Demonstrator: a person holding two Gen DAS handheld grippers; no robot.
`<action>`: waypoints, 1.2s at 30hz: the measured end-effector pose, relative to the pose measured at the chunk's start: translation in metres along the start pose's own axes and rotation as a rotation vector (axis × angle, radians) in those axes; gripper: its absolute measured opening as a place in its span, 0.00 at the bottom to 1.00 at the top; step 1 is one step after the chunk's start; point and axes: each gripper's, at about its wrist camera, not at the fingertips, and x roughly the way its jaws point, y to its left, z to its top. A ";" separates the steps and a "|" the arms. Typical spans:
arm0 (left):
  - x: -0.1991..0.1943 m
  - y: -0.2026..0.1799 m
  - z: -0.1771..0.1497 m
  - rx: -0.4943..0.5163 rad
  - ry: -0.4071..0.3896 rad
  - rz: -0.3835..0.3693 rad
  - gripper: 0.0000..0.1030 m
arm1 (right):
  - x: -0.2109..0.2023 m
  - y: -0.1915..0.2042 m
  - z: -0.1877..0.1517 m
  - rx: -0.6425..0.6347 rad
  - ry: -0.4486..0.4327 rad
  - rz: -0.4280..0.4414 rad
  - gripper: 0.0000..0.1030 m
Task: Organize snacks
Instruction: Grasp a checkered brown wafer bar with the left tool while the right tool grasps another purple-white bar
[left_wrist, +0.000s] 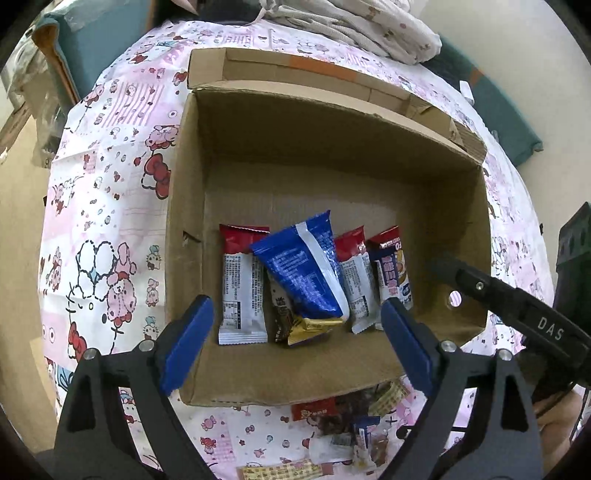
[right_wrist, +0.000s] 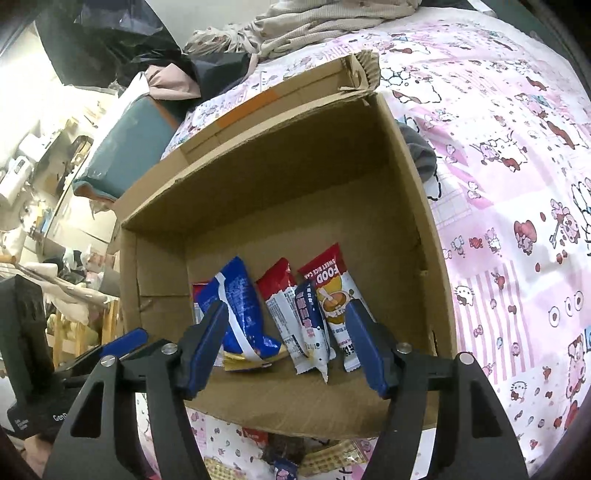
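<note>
An open cardboard box (left_wrist: 192, 206) sits on a pink cartoon-print cloth. Inside, several snack packets lie in a row near the front wall: a red-and-white packet (left_wrist: 242, 288), a blue packet (left_wrist: 308, 273) lying over a brown-and-gold one (left_wrist: 303, 326), and two more red-and-white packets (left_wrist: 391, 269). My left gripper (left_wrist: 297, 343) is open and empty above the box's front edge. My right gripper (right_wrist: 284, 343) is open and empty over the same box (right_wrist: 424, 206), above the blue packet (right_wrist: 243, 306) and a red "FOOD" packet (right_wrist: 332, 291).
More loose snack packets (left_wrist: 354, 424) lie on the cloth in front of the box, also in the right wrist view (right_wrist: 295, 458). Folded clothes (left_wrist: 354, 26) lie behind the box. The right gripper's body (left_wrist: 517, 306) reaches in at the right. Clutter (right_wrist: 55, 147) stands beyond the cloth's left edge.
</note>
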 end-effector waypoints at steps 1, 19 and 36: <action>0.000 0.000 0.000 0.004 -0.002 0.004 0.87 | 0.000 0.000 0.001 -0.001 0.001 0.002 0.66; -0.047 0.007 -0.027 0.023 -0.068 0.051 0.87 | -0.047 -0.007 -0.026 0.015 -0.025 -0.022 0.66; -0.002 -0.024 -0.133 0.564 0.317 0.082 0.86 | -0.076 -0.018 -0.094 0.095 0.018 -0.026 0.66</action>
